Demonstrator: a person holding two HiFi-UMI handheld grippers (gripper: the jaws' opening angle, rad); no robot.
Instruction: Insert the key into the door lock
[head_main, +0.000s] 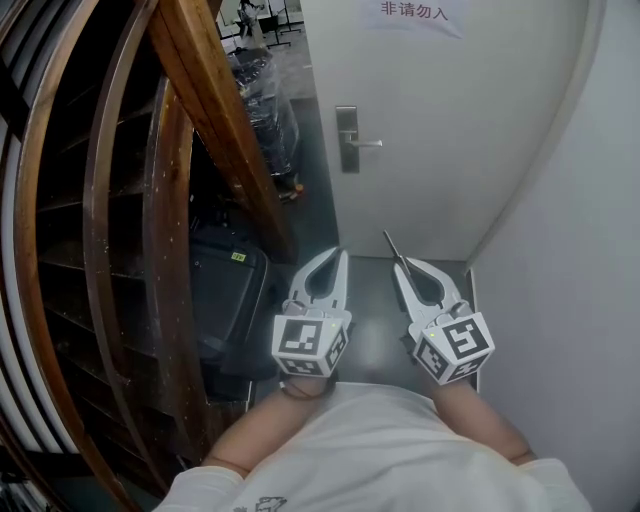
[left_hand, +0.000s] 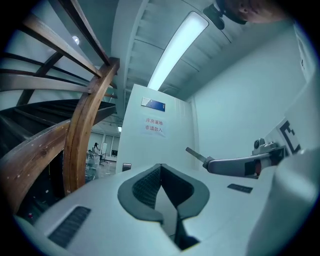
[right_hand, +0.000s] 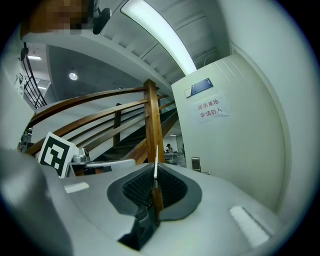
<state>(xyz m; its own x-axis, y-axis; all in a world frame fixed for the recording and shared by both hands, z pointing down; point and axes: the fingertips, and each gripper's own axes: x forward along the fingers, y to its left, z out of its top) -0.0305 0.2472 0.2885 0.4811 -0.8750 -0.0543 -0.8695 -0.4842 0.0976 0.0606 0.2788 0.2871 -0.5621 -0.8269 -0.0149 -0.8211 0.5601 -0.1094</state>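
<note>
Key (head_main: 393, 246): slim metal blade, gripped in clenched fingers of right gripper (head_main: 405, 264). Long axis runs forward, tip toward door (head_main: 470, 150).
Lock (head_main: 347, 140): metal plate with lever handle, well ahead, left of key tip.
Left gripper (head_main: 340, 254): fingers clenched, empty, just beside right.
Judgement: right hand must carry key forward and leftward.
Rail (head_main: 215, 100): curved glossy wood, at left.

Door lock (head_main: 347, 139) — keyhole too small to tell.
</note>
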